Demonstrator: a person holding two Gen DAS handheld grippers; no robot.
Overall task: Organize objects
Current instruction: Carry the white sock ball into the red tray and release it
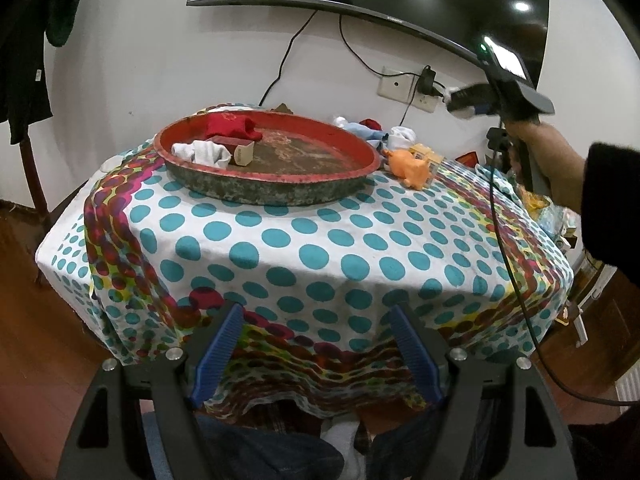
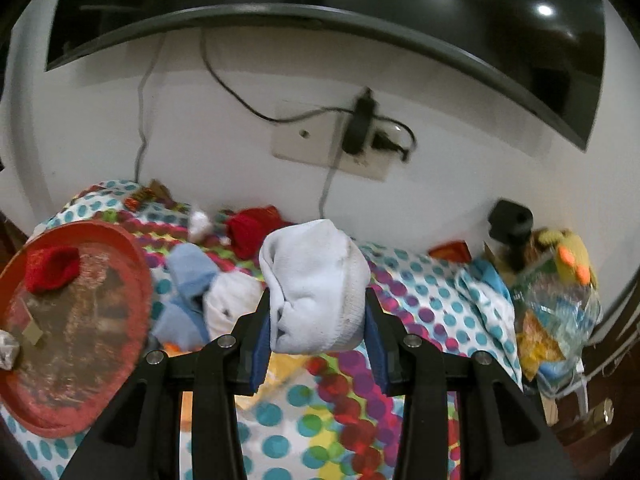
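No legible text; print on small box (image 1: 243, 155) in tray too blurred.

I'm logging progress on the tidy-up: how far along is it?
Partway. Done: the red tray already holds a red sock, a white sock and a small box. In hand: the right gripper grips another white sock. Left: blue sock, orange toy; left gripper open.

The right gripper (image 1: 466, 102) is motion-blurred (left wrist view), and the red tray (image 2: 132, 280) is cut off.
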